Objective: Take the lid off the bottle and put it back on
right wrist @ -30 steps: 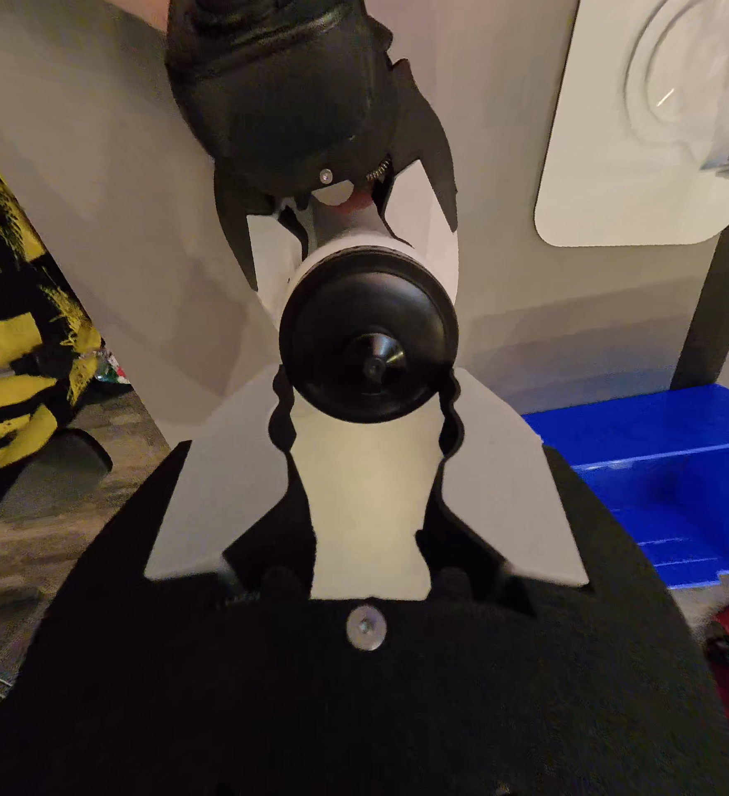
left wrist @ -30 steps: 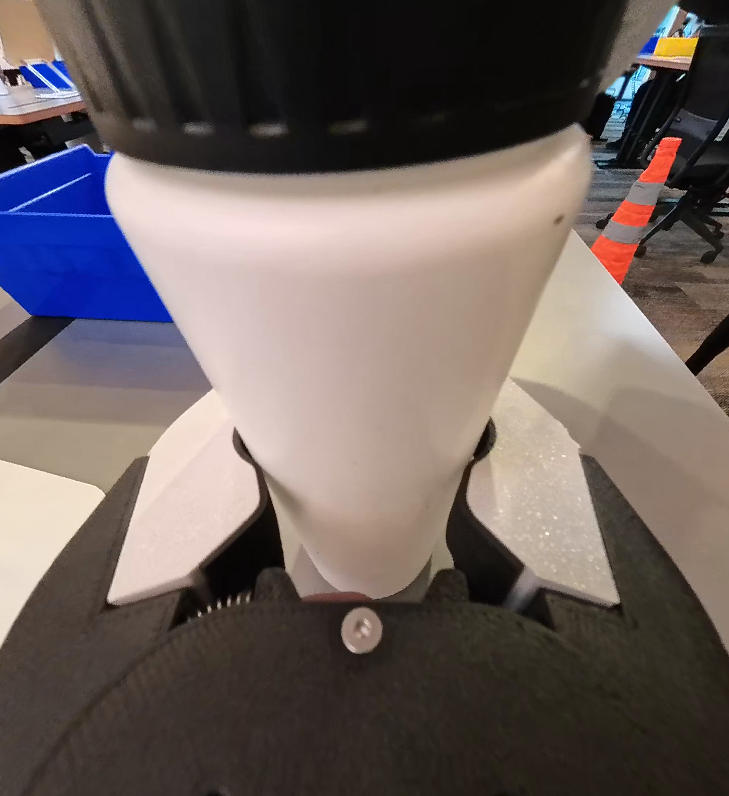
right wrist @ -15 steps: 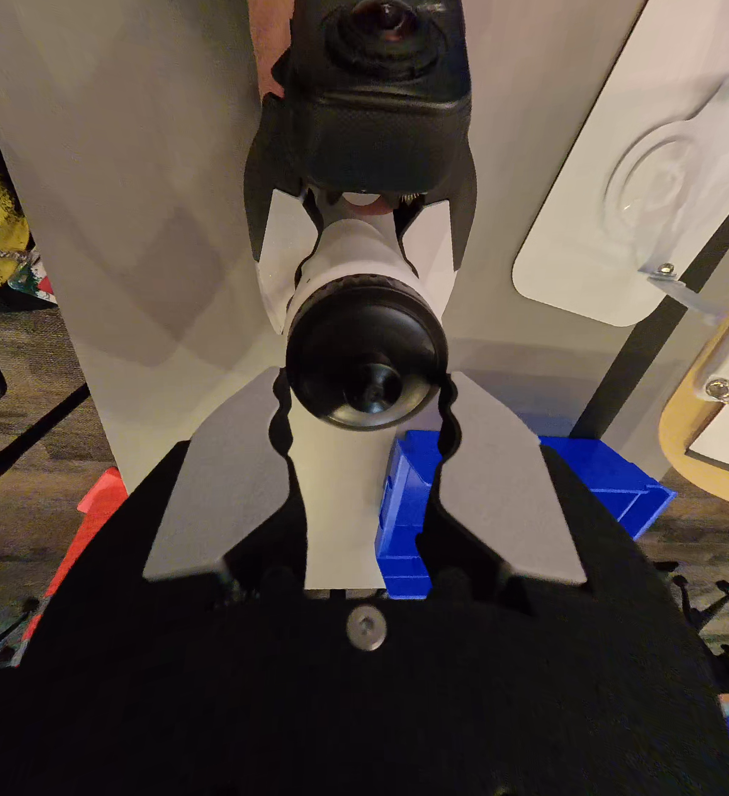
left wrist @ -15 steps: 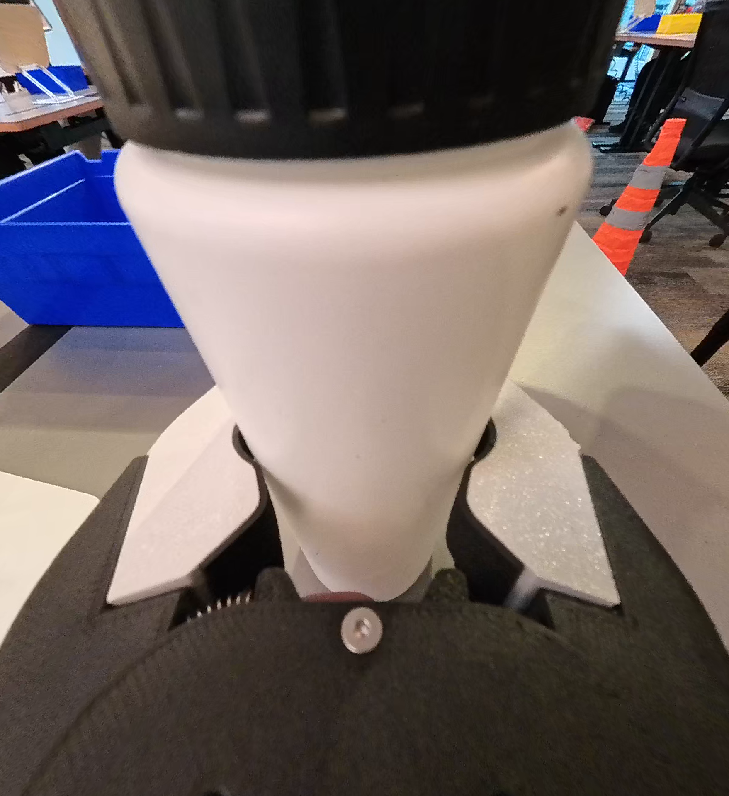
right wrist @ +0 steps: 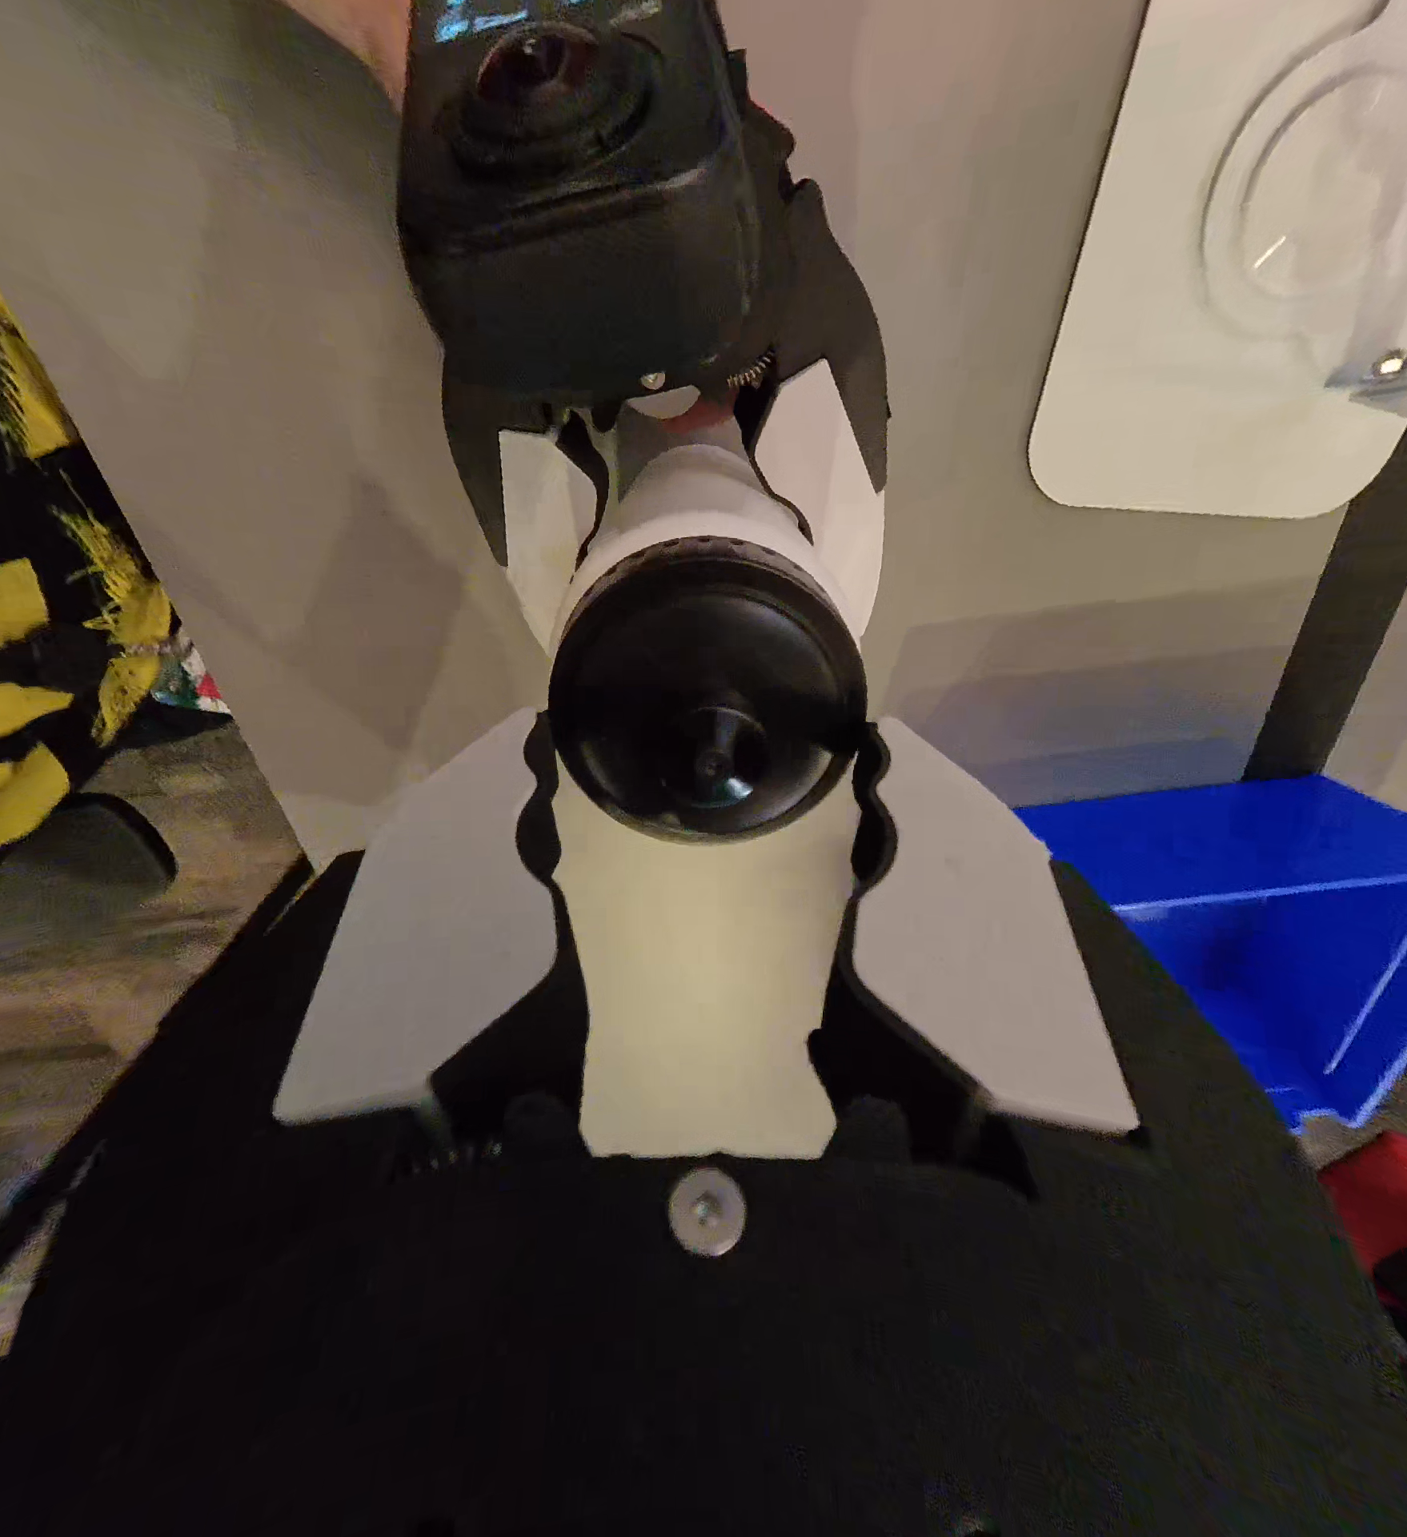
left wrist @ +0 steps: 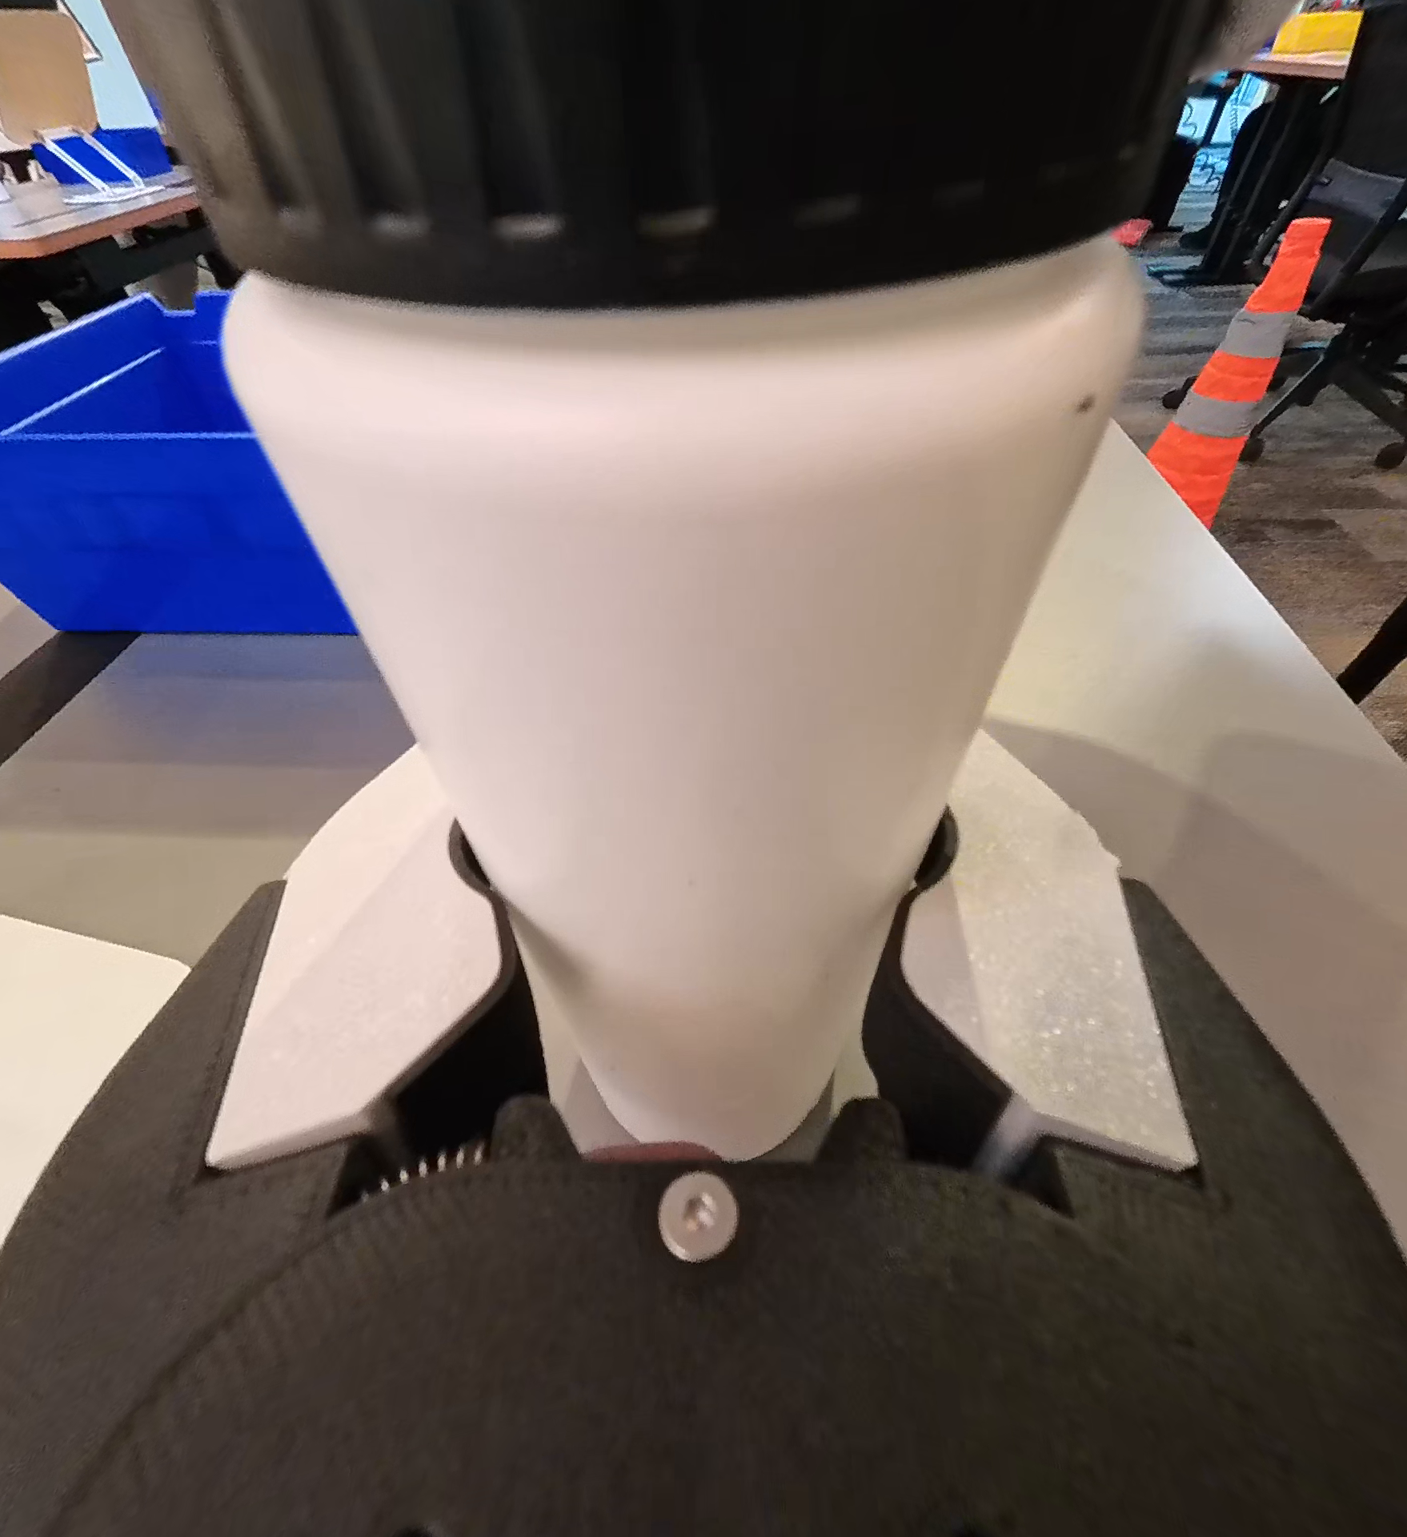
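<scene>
Here lid (left wrist: 683,125) top cut off by frame; left gripper (left wrist: 700,848) clamps white bottle (left wrist: 667,582); right gripper (right wrist: 704,748) spread around lid, contact unclear; blue bin (right wrist: 1266,915) contents unseen.

The right gripper (right wrist: 704,778) swings back over the blue bin (right wrist: 1232,923); its fingertips now flank the lid (right wrist: 704,707) (contact unclear), bottle (left wrist: 667,582) nearer the lens

White table (left wrist: 1182,665), blue bin (left wrist: 101,516), orange cone (left wrist: 1241,374), office chairs (left wrist: 1365,233), carpet.

White bottle (left wrist: 683,599) held off the table, ribbed black lid (right wrist: 704,715) on
</scene>
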### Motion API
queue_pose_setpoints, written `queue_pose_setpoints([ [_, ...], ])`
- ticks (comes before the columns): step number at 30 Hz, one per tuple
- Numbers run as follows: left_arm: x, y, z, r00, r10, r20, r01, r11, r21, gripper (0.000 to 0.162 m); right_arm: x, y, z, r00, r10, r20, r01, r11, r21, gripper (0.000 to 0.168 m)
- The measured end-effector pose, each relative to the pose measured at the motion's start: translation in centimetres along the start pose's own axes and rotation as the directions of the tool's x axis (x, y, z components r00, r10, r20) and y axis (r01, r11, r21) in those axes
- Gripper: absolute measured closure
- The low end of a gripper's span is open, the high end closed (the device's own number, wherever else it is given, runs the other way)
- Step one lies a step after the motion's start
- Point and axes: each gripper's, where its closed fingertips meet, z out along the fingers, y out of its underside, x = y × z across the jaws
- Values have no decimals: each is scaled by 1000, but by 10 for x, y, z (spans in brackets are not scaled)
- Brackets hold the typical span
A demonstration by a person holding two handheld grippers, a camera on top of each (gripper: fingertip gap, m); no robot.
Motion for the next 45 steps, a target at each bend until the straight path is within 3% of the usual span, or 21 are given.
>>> queue_pose_setpoints([
  [4, 0, 0, 0, 1000, -6, -4, 6, 1000, 3, 62, 3, 4, 4, 975, -211, -65, 207, 976, -63, 98],
  [11, -3, 1, -3, 1000, -20, -5, 20, 1000, 2, 62, 0, -1, 5, 998, 48, -29, -49, 998, -26, 98],
  [16, -2, 1, -2, 1000, -6, 2, 6, 1000, -7, 62, -1, -3, 5, 998, 61, -1, -61, 996, 69, 96],
  [18, -2, 1, -2, 1000, -2, 4, 2, 1000, -5, 62, 3, -3, 1, 997, 70, -9, -68, 982, 174, 85],
  [22, -1, 1, -2, 1000, -1, 3, 1, 1000, -2, 62, 3, 5, 1, 988, 146, 56, -157, 908, 388, 72],
  [28, -1, 0, -1, 1000, -2, -2, 2, 1000, -2, 62, -10, 4, 19, 983, 119, 137, -179, 775, 606, 77],
  [30, 0, 0, -1, 1000, -2, -4, 2, 1000, 2, 62, -9, -3, 33, 983, 120, 138, -182, 731, 658, 72],
  [34, 1, -1, 1, 1000, -6, -5, 6, 1000, 5, 61, -8, -21, 56, 978, 114, 177, -209, 616, 760, 68],
  [37, 0, -1, -1, 1000, -18, -7, 18, 1000, 14, 61, -9, -34, 55, 969, 110, 220, -246, 478, 843, 67],
  [45, 6, -4, -1, 1000, -12, -27, 14, 999, 48, 63, -10, -29, 49, 961, 116, 249, -275, 455, 847, 70],
])
